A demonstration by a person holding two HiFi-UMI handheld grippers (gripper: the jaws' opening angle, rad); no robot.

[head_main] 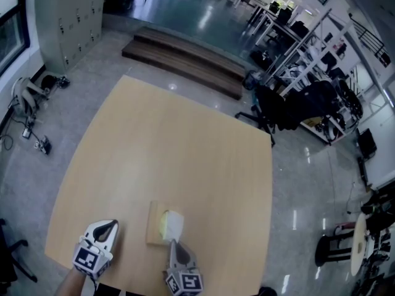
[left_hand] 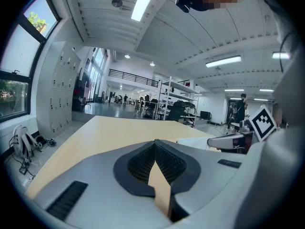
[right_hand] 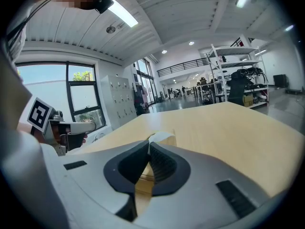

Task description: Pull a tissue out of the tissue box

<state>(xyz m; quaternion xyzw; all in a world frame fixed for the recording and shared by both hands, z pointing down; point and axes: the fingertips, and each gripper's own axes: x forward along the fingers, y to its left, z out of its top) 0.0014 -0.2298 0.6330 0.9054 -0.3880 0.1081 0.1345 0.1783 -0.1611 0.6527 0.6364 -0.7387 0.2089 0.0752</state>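
Observation:
A flat wooden tissue box (head_main: 154,226) lies near the front edge of the pale wooden table (head_main: 173,134). A white tissue (head_main: 173,224) stands up out of its top. My right gripper (head_main: 174,242) comes at it from the near side, and its jaws are shut on the tissue's lower edge. In the right gripper view the tissue (right_hand: 162,137) shows just beyond the closed tips of the right gripper (right_hand: 149,142). My left gripper (head_main: 113,223) hovers left of the box, apart from it, shut with nothing in it. The left gripper (left_hand: 155,142) shows closed tips there too.
Dark office chairs (head_main: 271,106) stand off the table's far right corner. A low wooden step platform (head_main: 185,60) lies beyond the far edge. Grey lockers (head_main: 68,17) and a bag (head_main: 23,94) on the floor are at the left. A round stool (head_main: 361,242) is at the right.

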